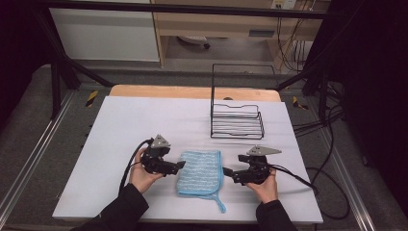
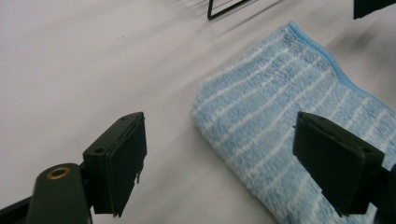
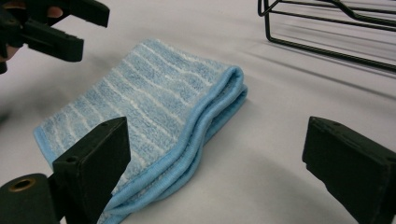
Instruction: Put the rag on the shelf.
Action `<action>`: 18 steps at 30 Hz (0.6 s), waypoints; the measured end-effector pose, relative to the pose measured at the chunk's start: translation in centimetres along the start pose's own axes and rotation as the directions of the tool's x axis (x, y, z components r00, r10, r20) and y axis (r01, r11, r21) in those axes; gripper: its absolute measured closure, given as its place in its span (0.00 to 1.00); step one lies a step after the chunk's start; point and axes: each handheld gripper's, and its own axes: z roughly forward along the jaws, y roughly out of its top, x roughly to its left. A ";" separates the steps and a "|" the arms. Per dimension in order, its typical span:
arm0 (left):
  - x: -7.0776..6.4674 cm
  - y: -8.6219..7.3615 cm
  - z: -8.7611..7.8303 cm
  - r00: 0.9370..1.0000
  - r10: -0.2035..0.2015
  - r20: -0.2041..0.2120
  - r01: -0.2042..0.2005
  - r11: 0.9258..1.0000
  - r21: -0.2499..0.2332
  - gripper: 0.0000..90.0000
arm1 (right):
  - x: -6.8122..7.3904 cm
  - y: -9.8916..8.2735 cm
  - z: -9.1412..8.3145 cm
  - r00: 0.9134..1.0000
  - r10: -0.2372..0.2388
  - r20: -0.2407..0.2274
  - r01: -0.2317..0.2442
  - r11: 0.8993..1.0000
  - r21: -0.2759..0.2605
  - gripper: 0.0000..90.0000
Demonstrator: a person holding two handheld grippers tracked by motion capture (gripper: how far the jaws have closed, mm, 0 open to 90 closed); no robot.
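A folded blue towel with white stripes (image 1: pixel 199 172) lies flat on the white table, a loose loop trailing from its near corner. My left gripper (image 1: pixel 180 165) is open just off the towel's left edge. In the left gripper view the towel (image 2: pixel 275 107) reaches in between the spread jaws, nothing gripped. My right gripper (image 1: pixel 226 172) is open beside the towel's right side. In the right gripper view the towel's folded, piped edge (image 3: pixel 149 98) lies ahead between the wide jaws, and the left gripper (image 3: pixel 70 32) shows beyond it.
A black wire rack (image 1: pixel 236 120) with a tall back frame stands on the table behind the towel, and its base shows in the right gripper view (image 3: pixel 327 28). Cables trail from both grippers. The white tabletop (image 1: pixel 125 125) stretches out to the left.
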 end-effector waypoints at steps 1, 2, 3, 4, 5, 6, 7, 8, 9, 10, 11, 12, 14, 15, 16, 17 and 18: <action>0.1 0.3 0.3 1.000 0.003 -0.010 -0.003 1.000 0.005 0.19 | -0.1 0.0 -0.1 1.000 0.004 -0.002 -0.004 1.000 0.001 0.08; 0.2 0.6 0.6 1.000 0.000 -0.019 0.001 1.000 0.008 0.19 | -0.1 -0.1 -0.2 1.000 0.007 -0.001 -0.007 1.000 -0.003 0.07; 0.4 1.0 0.9 1.000 -0.001 -0.031 0.002 1.000 0.016 0.19 | -0.1 -0.2 -0.3 1.000 0.015 -0.004 -0.015 1.000 -0.006 0.06; 0.5 1.3 1.3 0.999 -0.014 -0.035 0.015 1.000 0.016 0.20 | -0.1 -0.2 -0.4 1.000 0.013 -0.007 -0.013 1.000 -0.007 0.06; 0.7 1.5 1.6 0.999 -0.026 -0.035 0.027 0.999 0.020 0.21 | -0.1 -0.3 -0.4 1.000 0.012 -0.006 -0.012 1.000 -0.010 0.05; 0.8 1.7 2.0 0.998 -0.045 -0.033 0.045 0.999 0.026 0.25 | 0.0 -0.4 -0.4 1.000 0.011 -0.007 -0.011 1.000 -0.008 0.05; 1.0 1.9 2.3 0.998 -0.053 -0.033 0.054 0.998 0.032 0.29 | 0.0 -0.4 -0.4 1.000 0.010 -0.008 -0.010 1.000 -0.008 0.05; 1.1 2.0 2.7 0.998 -0.063 -0.029 0.064 0.997 0.033 0.33 | 0.1 -0.4 -0.4 1.000 0.010 -0.009 -0.010 1.000 -0.009 0.05; 1.2 2.0 3.0 0.997 -0.069 -0.027 0.070 0.997 0.044 0.37 | 0.1 -0.5 -0.4 1.000 0.012 -0.010 -0.012 1.000 -0.009 0.05; 1.3 2.0 3.4 0.997 -0.070 -0.029 0.071 0.996 0.058 0.40 | 0.1 -0.5 -0.3 1.000 0.013 -0.011 -0.013 1.000 -0.007 0.05; 1.4 1.9 3.7 0.997 -0.068 -0.034 0.070 0.995 0.070 0.42 | 0.1 -0.5 -0.3 1.000 0.009 -0.009 -0.009 1.000 -0.007 0.04; 1.5 1.8 4.0 0.997 -0.071 -0.038 0.074 0.994 0.080 0.45 | 0.1 -0.5 -0.3 1.000 0.008 -0.007 -0.008 1.000 -0.005 0.04; 1.8 1.6 4.5 0.996 -0.079 -0.034 0.082 0.992 0.101 0.49 | 0.1 -0.6 -0.2 1.000 0.009 -0.009 -0.009 1.000 0.001 0.04; 1.9 1.4 4.6 0.996 -0.091 -0.023 0.093 0.990 0.108 0.50 | 0.1 -0.6 -0.2 1.000 0.011 -0.007 -0.011 1.000 0.002 0.04; 1.9 1.3 4.7 0.994 -0.104 -0.014 0.105 0.989 0.106 0.53 | 0.1 -0.6 -0.2 1.000 0.010 -0.006 -0.010 1.000 0.004 0.04; 1.9 1.2 4.8 0.994 -0.107 -0.003 0.107 0.988 0.108 0.56 | 0.1 -0.6 -0.2 1.000 0.010 -0.006 -0.010 1.000 0.006 0.03; 1.9 1.0 4.8 0.994 -0.111 0.004 0.110 0.988 0.106 0.59 | 0.1 -0.6 -0.1 1.000 0.009 -0.003 -0.009 1.000 0.008 0.03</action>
